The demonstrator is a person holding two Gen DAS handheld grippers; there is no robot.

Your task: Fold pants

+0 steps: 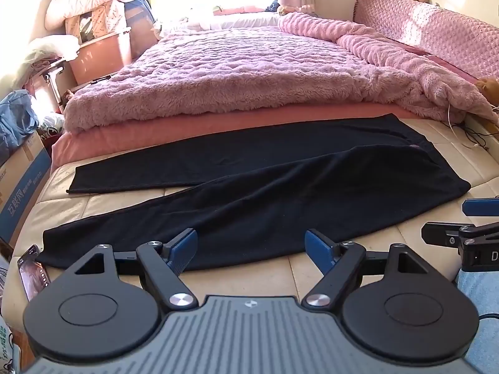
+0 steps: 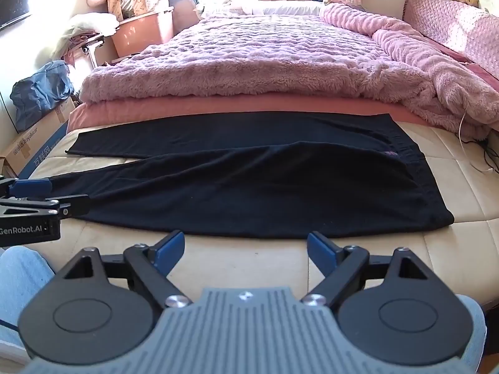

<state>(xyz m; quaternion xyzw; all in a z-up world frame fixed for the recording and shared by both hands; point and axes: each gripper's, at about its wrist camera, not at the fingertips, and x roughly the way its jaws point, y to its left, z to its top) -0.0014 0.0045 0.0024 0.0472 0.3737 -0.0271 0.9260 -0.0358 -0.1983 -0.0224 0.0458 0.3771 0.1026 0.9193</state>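
Two tongs hang over the near edge of the bed, both tilted downward, both with jaws wide apart and nothing between them. The left tongs [image 1: 251,251] sit over the near hem of the black pants' [image 1: 249,193] lower leg; the right tongs [image 2: 245,249] sit just short of the near edge of the cloth, toward the waistband end.

The pants lie flat on the cream mattress [image 1: 312,268], long axis running along the near edge: waistband toward the right, leg cuffs toward the left. The two legs splay apart at the cuffs; the far leg lies against the pink sheet [image 1: 156,137].

Judgement: the left tongs are nearer the cloth, and a first fold likely calls for lifting the near leg onto the far one.

Beyond, a pink plush blanket [image 1: 234,71] covers the bed. At the far left corner, a brown bin [image 1: 103,56] holds stacked bedding.
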